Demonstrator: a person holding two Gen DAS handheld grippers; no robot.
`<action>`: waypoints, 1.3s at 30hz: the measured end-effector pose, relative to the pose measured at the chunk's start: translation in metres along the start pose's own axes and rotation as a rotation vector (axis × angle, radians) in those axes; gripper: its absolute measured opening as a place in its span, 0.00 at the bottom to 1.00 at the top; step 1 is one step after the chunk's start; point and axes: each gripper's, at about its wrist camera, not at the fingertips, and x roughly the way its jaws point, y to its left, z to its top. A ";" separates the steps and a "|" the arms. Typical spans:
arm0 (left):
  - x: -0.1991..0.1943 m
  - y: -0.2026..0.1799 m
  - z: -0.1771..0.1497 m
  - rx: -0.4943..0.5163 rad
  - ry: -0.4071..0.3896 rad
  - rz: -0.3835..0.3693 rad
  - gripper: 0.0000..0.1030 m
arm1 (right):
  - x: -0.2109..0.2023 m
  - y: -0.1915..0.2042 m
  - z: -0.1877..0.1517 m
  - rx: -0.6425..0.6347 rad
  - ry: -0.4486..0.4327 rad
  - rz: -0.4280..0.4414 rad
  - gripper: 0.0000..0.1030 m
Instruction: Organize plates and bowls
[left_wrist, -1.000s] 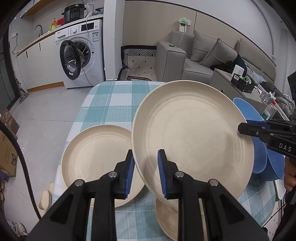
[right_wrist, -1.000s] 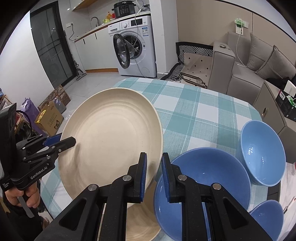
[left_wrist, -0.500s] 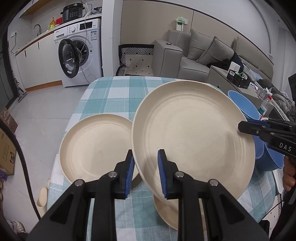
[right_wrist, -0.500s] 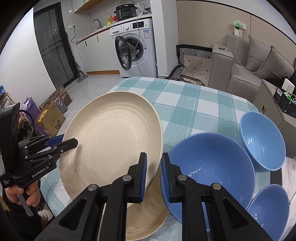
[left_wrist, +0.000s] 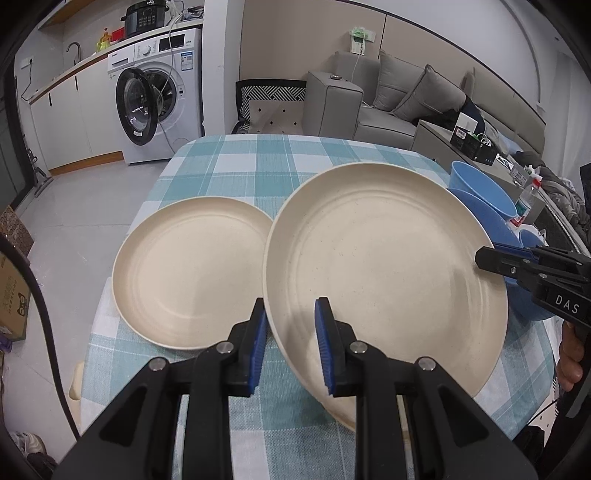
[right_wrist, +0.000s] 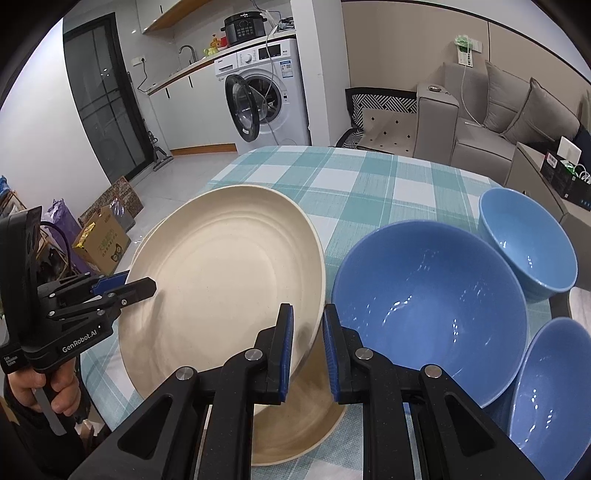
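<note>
Both grippers hold one large cream plate by opposite rims, tilted above the checked table. My left gripper is shut on its near rim; it shows in the right wrist view. My right gripper is shut on the other rim of the same plate; it shows in the left wrist view. A second cream plate lies flat to the left. A third cream plate lies under the held one. Three blue bowls stand at the right: large, far, near.
The teal checked tablecloth covers the table, with its left edge dropping to the tiled floor. A washing machine with its door open stands beyond, a grey sofa to the right. Cardboard boxes lie on the floor at the left.
The held plate has been lifted and drawn back toward me, so more of the table shows beyond it. Both grippers kept their grip. The flat plate on the left shows more fully.
</note>
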 end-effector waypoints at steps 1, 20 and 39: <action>0.001 0.000 -0.001 0.001 0.004 -0.002 0.22 | 0.000 0.000 -0.003 0.004 0.002 0.002 0.16; 0.007 -0.010 -0.014 0.033 0.031 0.006 0.22 | 0.005 -0.010 -0.035 0.065 0.010 0.014 0.16; 0.023 -0.020 -0.022 0.081 0.073 0.018 0.24 | 0.014 -0.012 -0.054 0.054 0.039 -0.048 0.16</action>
